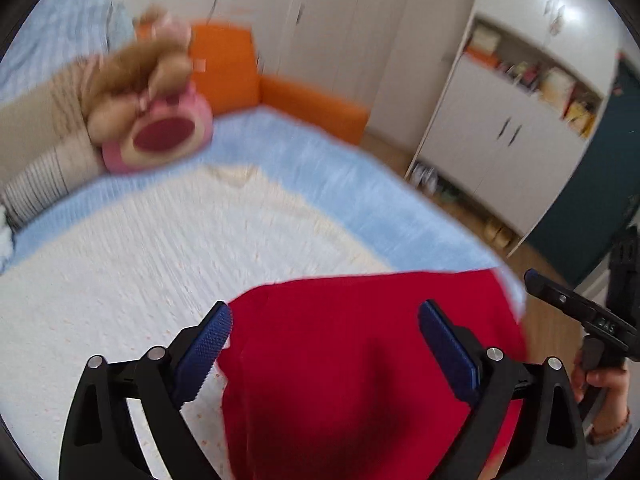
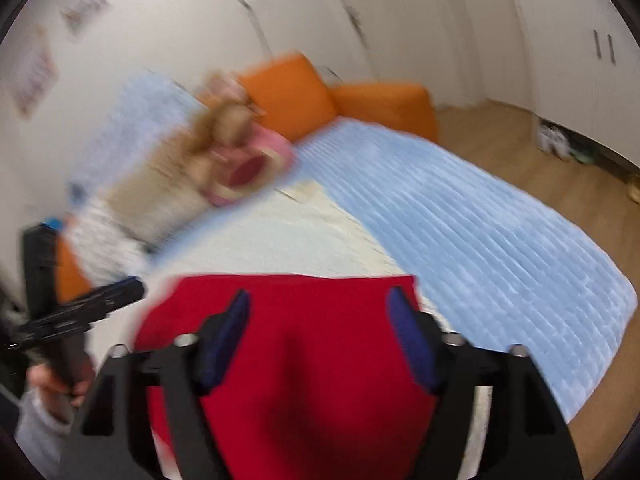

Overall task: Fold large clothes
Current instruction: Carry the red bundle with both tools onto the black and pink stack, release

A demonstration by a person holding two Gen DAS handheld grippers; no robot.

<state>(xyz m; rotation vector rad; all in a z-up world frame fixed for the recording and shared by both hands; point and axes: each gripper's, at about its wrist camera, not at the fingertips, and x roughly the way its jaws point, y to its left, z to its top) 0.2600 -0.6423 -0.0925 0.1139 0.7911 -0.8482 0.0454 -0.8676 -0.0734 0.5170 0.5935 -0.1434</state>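
Left wrist view: left tongs (image 1: 324, 320) spread wide, released, over a red garment (image 1: 360, 360) lying directly below on the bed (image 1: 400, 208). Right wrist view: right tongs (image 2: 318, 304) likewise spread above it, equally near.

One folded red fabric garment (image 1: 360, 360) lies on one cream-white textured blanket (image 1: 140, 264), which covers one light blue quilted bedspread (image 2: 500, 240). Two black two-finger grippers with blue pads are present: the left gripper (image 1: 325, 322) and the right gripper (image 2: 318, 308). One pink plush toy (image 1: 160, 136) and one orange upholstered headboard (image 2: 340, 104) complete the count.
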